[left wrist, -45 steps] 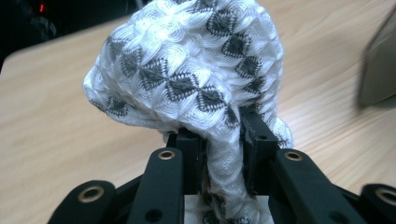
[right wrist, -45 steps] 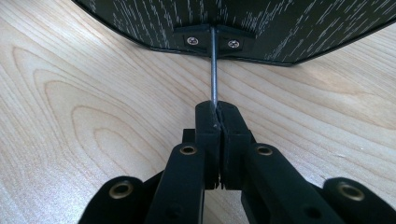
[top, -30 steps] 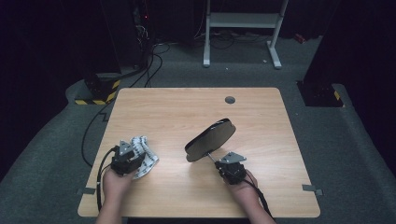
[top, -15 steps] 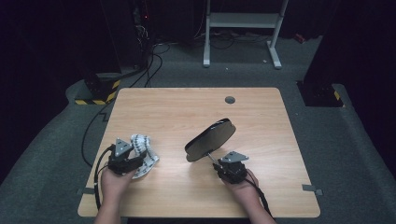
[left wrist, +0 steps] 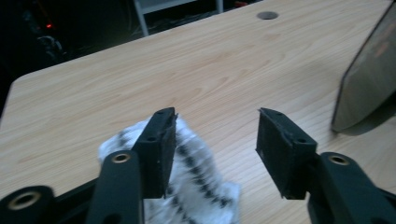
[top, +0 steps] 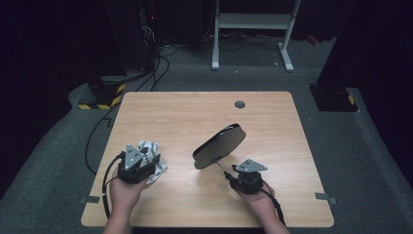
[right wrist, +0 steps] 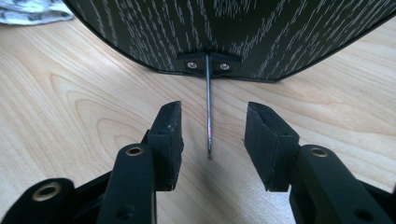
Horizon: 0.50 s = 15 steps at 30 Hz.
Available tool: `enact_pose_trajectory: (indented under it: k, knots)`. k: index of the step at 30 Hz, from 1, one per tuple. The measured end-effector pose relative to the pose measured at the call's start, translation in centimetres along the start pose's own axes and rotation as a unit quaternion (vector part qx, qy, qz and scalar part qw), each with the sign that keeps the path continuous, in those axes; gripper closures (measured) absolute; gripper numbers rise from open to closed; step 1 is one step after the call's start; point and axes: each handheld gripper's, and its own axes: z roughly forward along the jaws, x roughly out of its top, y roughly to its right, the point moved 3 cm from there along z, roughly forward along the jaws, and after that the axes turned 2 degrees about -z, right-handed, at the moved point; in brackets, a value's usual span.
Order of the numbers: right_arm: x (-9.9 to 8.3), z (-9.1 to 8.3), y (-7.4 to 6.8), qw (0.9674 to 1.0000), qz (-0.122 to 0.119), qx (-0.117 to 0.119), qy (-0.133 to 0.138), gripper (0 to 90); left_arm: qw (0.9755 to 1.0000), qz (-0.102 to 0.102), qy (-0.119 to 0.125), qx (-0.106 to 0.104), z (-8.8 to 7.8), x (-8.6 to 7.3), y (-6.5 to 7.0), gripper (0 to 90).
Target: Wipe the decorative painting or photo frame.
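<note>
Between the open right gripper [right wrist: 212,135] jaws — the mirror's thin rod [right wrist: 208,112], untouched

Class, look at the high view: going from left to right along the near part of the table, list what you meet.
Left gripper → cloth → mirror → right gripper

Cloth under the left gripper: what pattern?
White with black stripes; the cloth shows best in the left gripper view.
</note>
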Motion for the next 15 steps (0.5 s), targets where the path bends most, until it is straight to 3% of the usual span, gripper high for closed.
enact_pose_trajectory:
  k: [2,6,9,11,12,15]
  knots:
    - [0.0,-0.3,0.0,1.0,-0.002,0.003,0.004,56.6,0.9996,-0.005,0.002,-0.026,0.4,0.1,0.9,52.8]
    - [0.0,-0.7,-0.1,0.9999,0.003,0.006,0.009,56.6,0.9985,0.004,-0.004,-0.055,1.6,0.1,2.6,53.9]
    - [-0.2,-1.2,-0.1,0.9999,0.005,0.004,0.012,56.1,0.9956,0.019,-0.004,-0.092,2.5,0.1,3.8,52.4]
    - [-0.3,-1.5,0.1,0.9998,0.01,-0.006,0.015,52.0,0.9923,0.037,-0.007,-0.118,2.9,0.1,4.5,51.3]
    - [-0.4,-1.8,0.1,0.9996,0.01,-0.019,0.02,50.7,0.9914,0.039,-0.01,-0.124,3.0,0.1,4.6,50.3]
    - [-0.6,-2.2,0.4,0.9992,0.011,-0.029,0.024,49.5,0.9886,0.034,-0.003,-0.147,3.2,0.0,5.0,53.5]
